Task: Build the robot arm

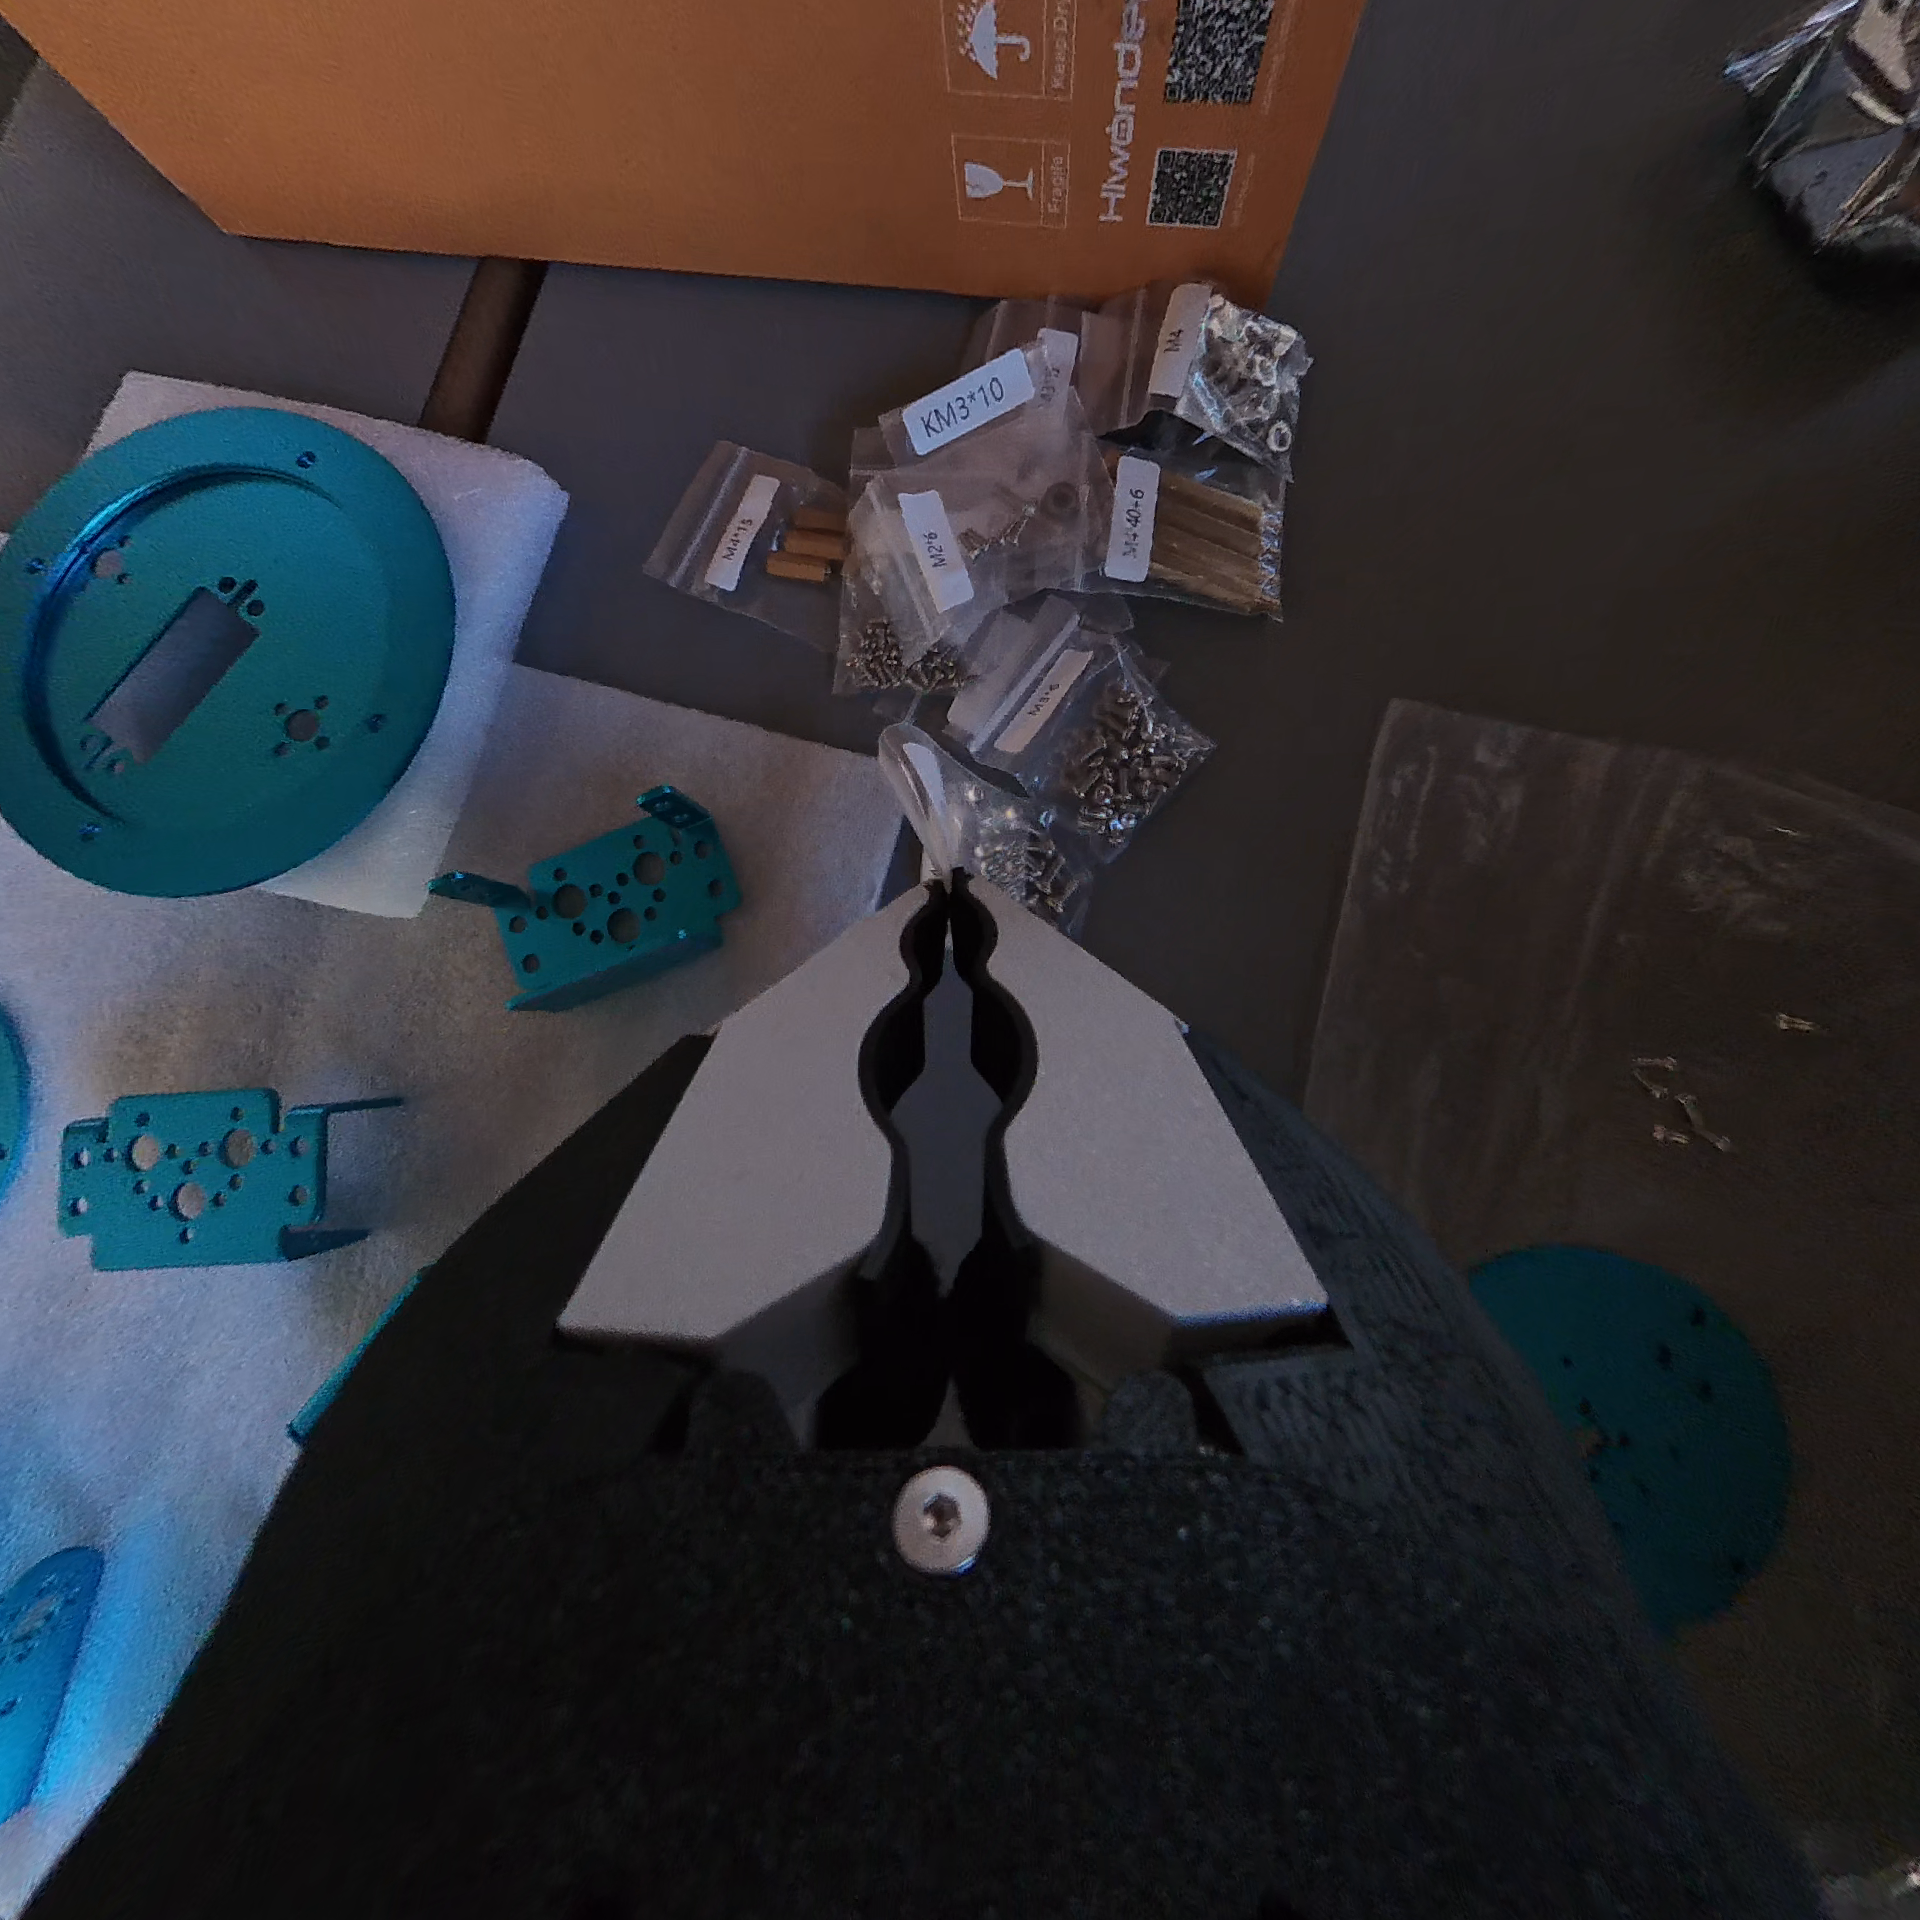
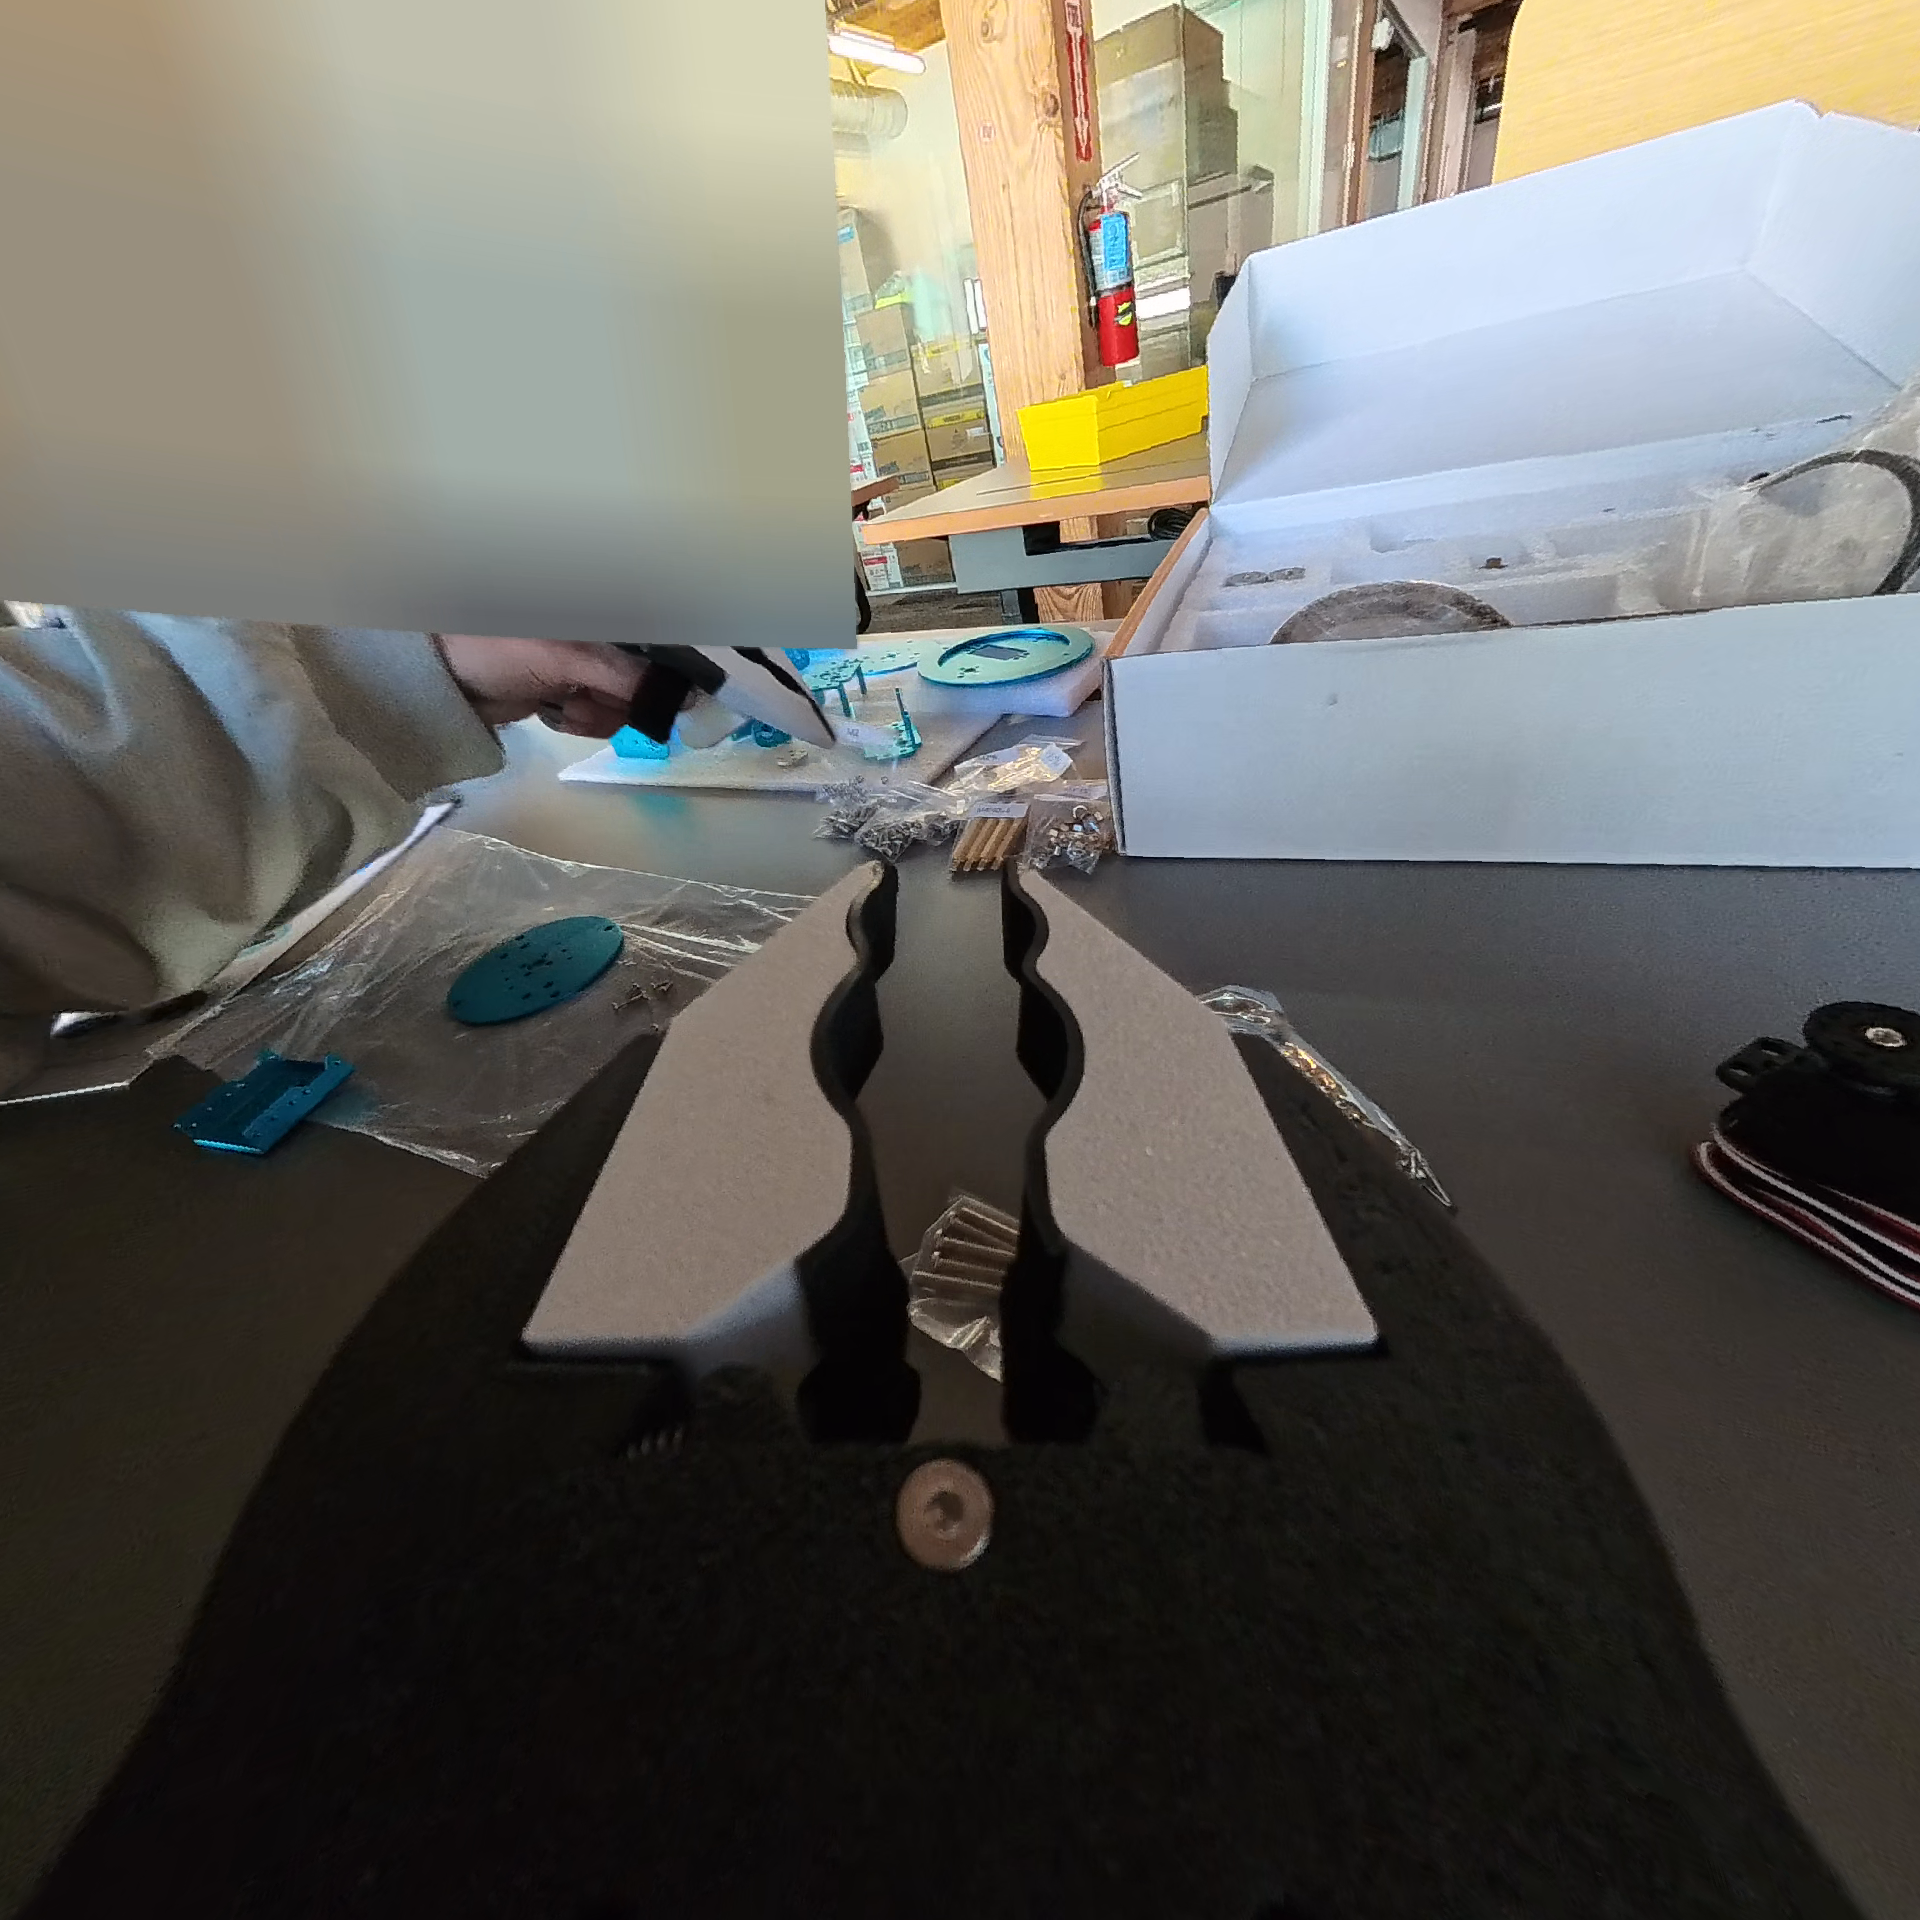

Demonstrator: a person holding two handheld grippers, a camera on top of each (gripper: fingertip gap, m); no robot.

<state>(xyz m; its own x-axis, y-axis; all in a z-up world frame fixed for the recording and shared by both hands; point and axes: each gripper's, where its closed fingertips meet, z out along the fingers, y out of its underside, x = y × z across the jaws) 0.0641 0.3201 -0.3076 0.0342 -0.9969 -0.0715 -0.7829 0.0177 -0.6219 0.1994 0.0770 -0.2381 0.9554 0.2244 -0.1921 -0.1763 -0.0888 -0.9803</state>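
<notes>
Left tool clenched on corner of a clear screw bag beside the bag pile – right tool released, low over worktop, small screw bag between its fingers

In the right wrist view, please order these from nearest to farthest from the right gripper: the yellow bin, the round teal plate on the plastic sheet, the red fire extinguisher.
From the right gripper:
1. Round teal plate, left, on the plastic sheet.
2. Yellow bin, behind, on another table.
3. Red fire extinguisher, on the wooden post beyond.
</notes>
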